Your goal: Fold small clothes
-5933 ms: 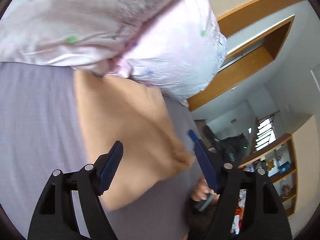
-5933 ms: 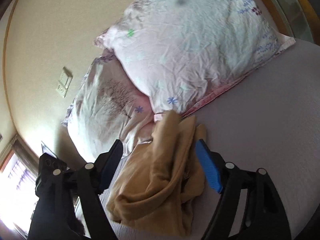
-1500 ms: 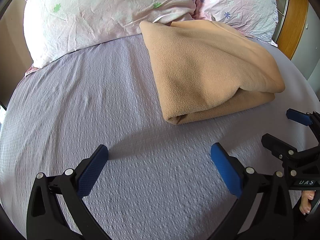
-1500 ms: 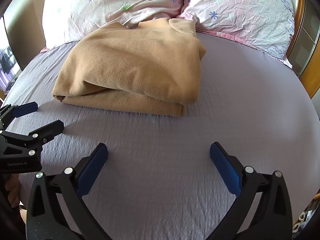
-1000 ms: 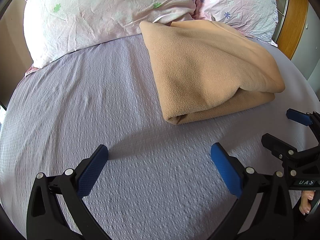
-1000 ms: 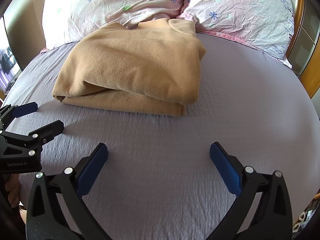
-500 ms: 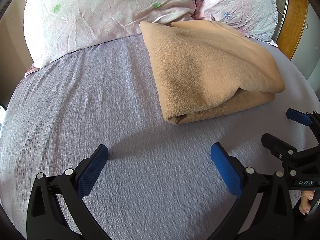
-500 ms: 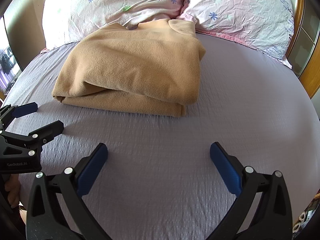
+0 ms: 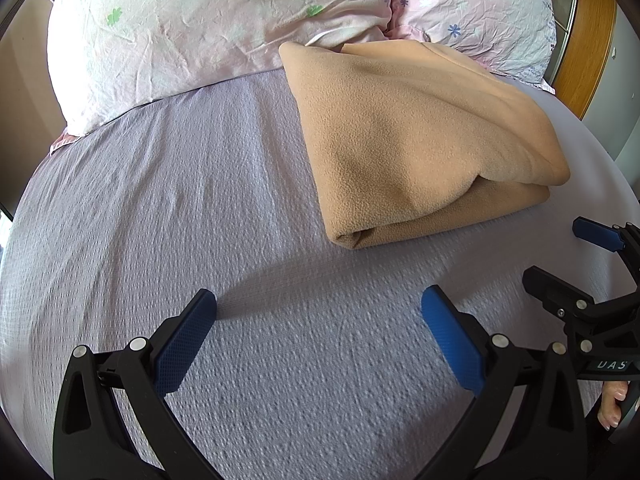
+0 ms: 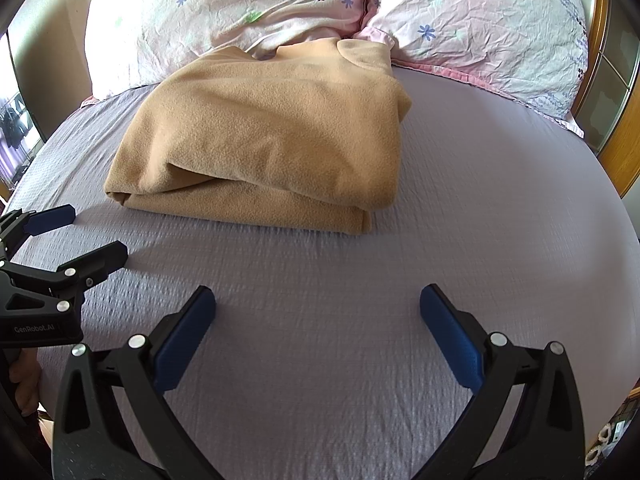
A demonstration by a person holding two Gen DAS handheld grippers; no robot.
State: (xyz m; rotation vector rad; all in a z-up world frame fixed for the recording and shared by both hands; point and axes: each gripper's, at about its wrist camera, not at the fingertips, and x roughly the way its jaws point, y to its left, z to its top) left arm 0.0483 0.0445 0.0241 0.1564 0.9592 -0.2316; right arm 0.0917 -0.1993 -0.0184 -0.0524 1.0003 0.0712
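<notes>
A tan fleece garment [image 9: 416, 140] lies folded in a thick stack on the lilac bed sheet [image 9: 200, 208], its far end against the pillows; it also shows in the right wrist view [image 10: 272, 136]. My left gripper [image 9: 318, 312] is open and empty, low over the sheet, short of the garment's near left corner. My right gripper [image 10: 318, 312] is open and empty over the sheet in front of the garment. Each gripper shows in the other's view: the right one [image 9: 560, 260] at the right edge, the left one [image 10: 80, 236] at the left edge.
Two pink floral pillows [image 10: 248, 8] [image 10: 488, 24] lie across the head of the bed behind the garment. A wooden frame [image 9: 588, 32] stands at the far right. The sheet [image 10: 500, 200] stretches around the garment on all near sides.
Over the last 1.5 s nothing moves. 5.9 s ago both grippers were close among the crumpled garment and pillows; now they are drawn back and the garment lies folded.
</notes>
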